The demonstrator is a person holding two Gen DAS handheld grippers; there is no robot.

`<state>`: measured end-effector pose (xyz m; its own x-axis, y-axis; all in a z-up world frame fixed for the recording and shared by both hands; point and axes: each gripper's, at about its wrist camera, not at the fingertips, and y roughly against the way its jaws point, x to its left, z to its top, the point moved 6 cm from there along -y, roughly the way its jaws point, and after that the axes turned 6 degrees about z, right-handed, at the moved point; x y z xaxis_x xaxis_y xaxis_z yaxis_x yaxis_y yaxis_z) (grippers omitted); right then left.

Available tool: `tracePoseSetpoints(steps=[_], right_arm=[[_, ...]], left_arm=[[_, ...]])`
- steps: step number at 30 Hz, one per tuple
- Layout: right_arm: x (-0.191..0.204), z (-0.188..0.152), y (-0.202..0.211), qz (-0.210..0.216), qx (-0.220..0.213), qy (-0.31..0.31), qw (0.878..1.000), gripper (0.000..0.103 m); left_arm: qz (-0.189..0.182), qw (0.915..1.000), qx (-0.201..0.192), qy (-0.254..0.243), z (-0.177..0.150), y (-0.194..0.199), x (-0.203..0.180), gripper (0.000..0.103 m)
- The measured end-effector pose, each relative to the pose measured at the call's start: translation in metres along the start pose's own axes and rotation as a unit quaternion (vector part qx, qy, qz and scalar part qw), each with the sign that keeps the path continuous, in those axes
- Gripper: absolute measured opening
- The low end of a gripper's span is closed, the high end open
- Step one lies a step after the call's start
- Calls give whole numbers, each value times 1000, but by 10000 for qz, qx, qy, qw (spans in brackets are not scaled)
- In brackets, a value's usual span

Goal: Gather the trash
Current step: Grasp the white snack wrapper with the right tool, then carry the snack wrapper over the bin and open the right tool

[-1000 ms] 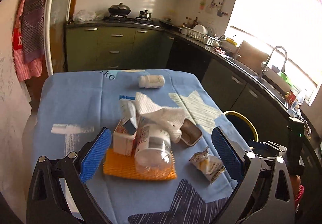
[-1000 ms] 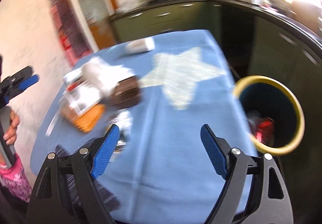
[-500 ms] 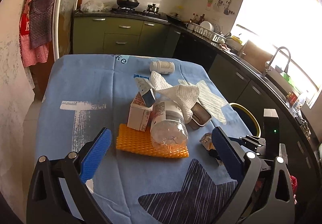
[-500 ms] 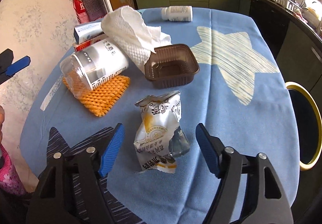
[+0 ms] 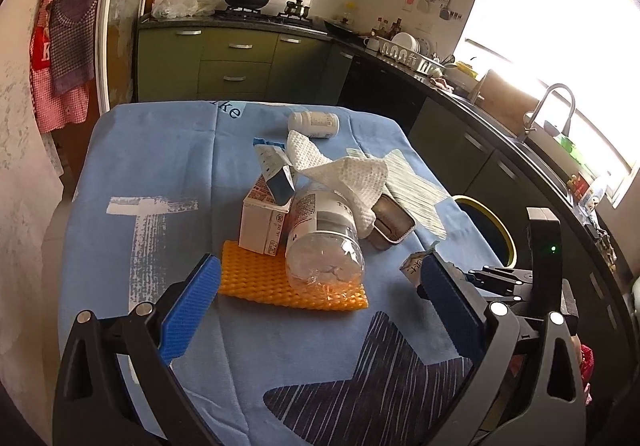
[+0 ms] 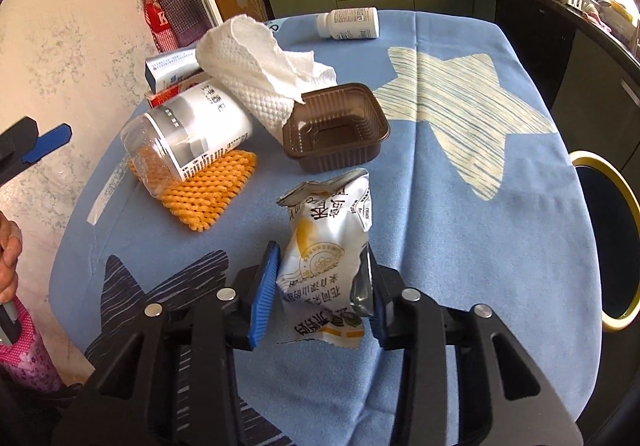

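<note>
A torn white-and-yellow snack wrapper (image 6: 324,242) lies on the blue tablecloth (image 6: 460,226). My right gripper (image 6: 322,250) has its jaws closing around the wrapper, and the blue pads touch both of its sides. In the left wrist view only the wrapper's top (image 5: 414,266) shows behind my finger. My left gripper (image 5: 319,260) hovers open over the near table, with nothing between its pads. Just beyond it a clear plastic jar (image 5: 324,242) lies on an orange foam net (image 5: 272,282), with a crumpled paper towel (image 5: 344,173) draped over it.
A brown plastic tray (image 6: 336,129), two small cartons (image 5: 264,217) and a white pill bottle (image 6: 352,23) also lie on the table. A dark bin with a yellow rim (image 6: 616,246) stands off the table's right edge. Kitchen counters run behind.
The right gripper swung from the bin side to the snack wrapper, came down over it, and its jaws narrowed onto it. The left gripper stayed open and barely moved.
</note>
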<state>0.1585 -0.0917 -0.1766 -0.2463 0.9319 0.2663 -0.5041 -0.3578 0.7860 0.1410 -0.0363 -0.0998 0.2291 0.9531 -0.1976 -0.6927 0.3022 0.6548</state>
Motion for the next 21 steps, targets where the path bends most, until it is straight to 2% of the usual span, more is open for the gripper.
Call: tracePoseSetpoints(steps=[3, 5, 8, 12, 16, 21], right_arm=[[-8, 4, 17, -3, -174, -67, 9998, 38], [-20, 8, 32, -152, -338, -132, 9992, 38], [-56, 14, 60, -598, -613, -362, 9957, 38], [-127, 16, 94, -1413, -818, -903, 9824, 39], [-192, 7, 107, -2037, -716, -1379, 9666, 39], [-243, 2, 93, -2317, -427, -1659, 9576, 40]], left_arm=[[-19, 10000, 11, -76, 0, 1, -5, 98], [-42, 9999, 36, -131, 0, 1, -9, 98], [-104, 9997, 110, -190, 0, -2, -14, 98], [-193, 9991, 224, -287, -2, -7, -23, 98], [-181, 9982, 239, -514, -2, -9, -37, 98], [-227, 9968, 296, -702, -2, -13, -53, 98]])
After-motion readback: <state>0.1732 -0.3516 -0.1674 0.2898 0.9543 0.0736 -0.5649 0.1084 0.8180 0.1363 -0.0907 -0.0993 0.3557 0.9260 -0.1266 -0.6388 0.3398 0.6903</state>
